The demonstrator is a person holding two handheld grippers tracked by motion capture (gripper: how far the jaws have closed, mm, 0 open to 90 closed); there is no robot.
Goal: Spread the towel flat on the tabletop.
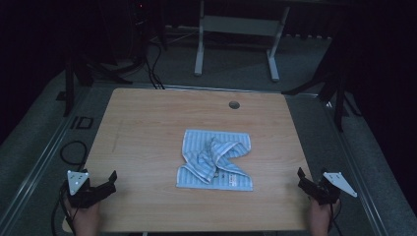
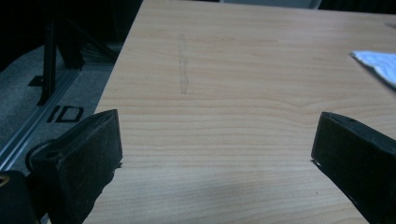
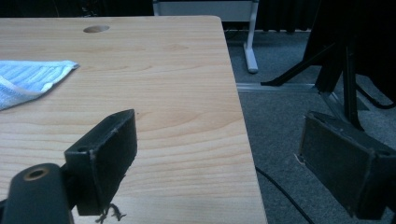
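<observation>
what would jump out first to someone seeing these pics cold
A crumpled blue-and-white striped cloth lies alone in the middle of the light wooden table, bright against the dark room. At the near corners wait the left gripper and the right gripper, both with jaws open and nothing between them.

Two handheld grippers, each carried by a bare hand with no sleeve in sight. The left gripper has a matte black body, two thick, blunt black jaws, and a pale grey three-cornered plate on top dotted with small dark marks. A black cable trails from its rear. The right gripper is built the same way: black body, grey triangular plate, dark cable. In the gripper views the jaws are blocky slabs with worn, slightly frayed edges. A round brass-coloured fitting sits in the black housing beside one jaw.
</observation>
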